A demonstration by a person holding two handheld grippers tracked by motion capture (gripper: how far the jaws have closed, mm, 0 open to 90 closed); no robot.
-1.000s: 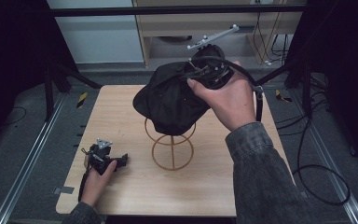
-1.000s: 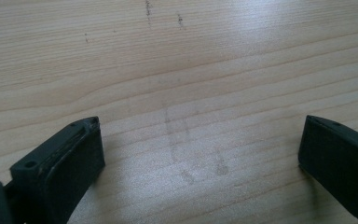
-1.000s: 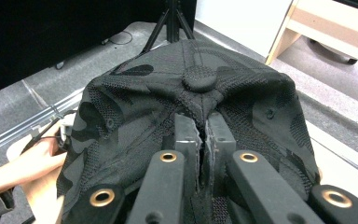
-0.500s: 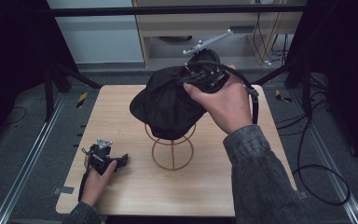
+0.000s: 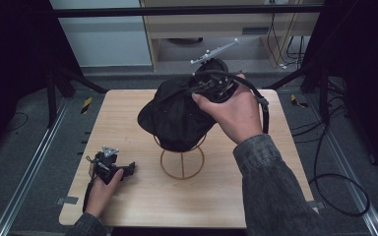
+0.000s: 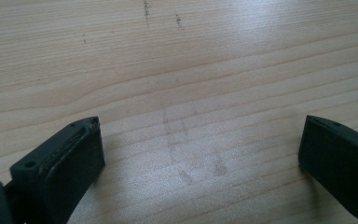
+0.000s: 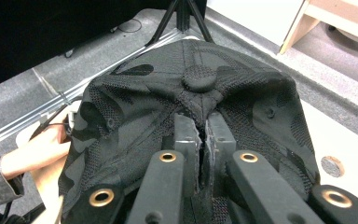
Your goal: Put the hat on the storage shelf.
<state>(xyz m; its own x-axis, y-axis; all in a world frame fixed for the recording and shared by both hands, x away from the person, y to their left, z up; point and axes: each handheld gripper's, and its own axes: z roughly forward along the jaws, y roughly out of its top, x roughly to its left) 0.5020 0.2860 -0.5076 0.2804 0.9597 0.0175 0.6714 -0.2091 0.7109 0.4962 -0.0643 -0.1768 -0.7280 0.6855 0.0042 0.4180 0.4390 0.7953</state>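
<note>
A black cap [image 5: 177, 115] drapes over the top of a gold wire stand [image 5: 182, 162] at the middle of the wooden table [image 5: 256, 187]. My right gripper [image 5: 204, 88] sits above and behind the cap, held by a hand in a grey denim sleeve. In the right gripper view its jaws are pinched together on a fold of the cap's crown [image 7: 196, 93], just below the top button [image 7: 199, 77]. My left gripper [image 5: 109, 164] rests on the table at the near left. In the left gripper view its black fingers [image 6: 63, 163] stand wide apart over bare wood, holding nothing.
A pale cabinet [image 5: 108, 34] and wooden shelving [image 5: 216, 24] stand beyond the table's far edge. Black tripod legs [image 5: 59, 83] flank both far corners, and cables [image 5: 334, 182] trail on the floor at the right. Metal rails [image 5: 29, 172] run along the table's sides.
My right gripper and the cap have shifted slightly toward the left and lower over the stand. The left gripper has stayed where it was.
</note>
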